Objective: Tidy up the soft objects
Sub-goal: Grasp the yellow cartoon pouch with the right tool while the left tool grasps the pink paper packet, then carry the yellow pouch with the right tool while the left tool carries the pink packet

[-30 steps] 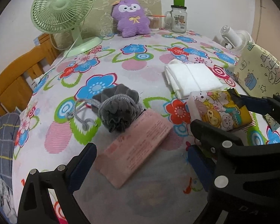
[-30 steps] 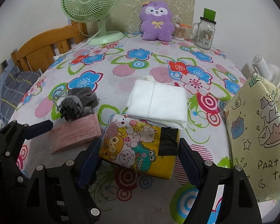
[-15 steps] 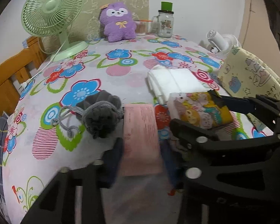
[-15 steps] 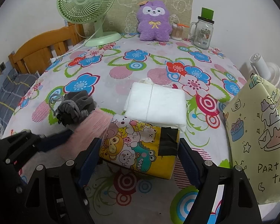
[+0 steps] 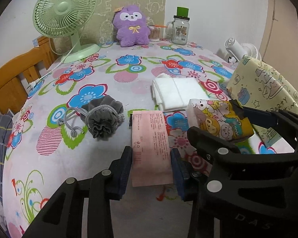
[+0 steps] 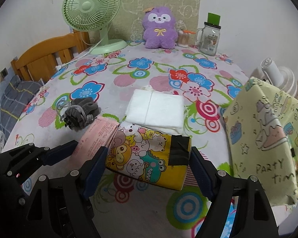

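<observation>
Now | left hand-held gripper [image 5: 151,168] clenched on one pink packet [image 5: 151,144] | right hand-held gripper [image 6: 149,164] grasping one cartoon pack [image 6: 147,158]

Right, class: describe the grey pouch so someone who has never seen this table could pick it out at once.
Start at the green fan at the back left of the flowered tablecloth and come toward the near edge. There, left of the pink packet, lies the grey pouch. It alone is dark, ruffled fabric, cinched by a looped grey cord.
</observation>
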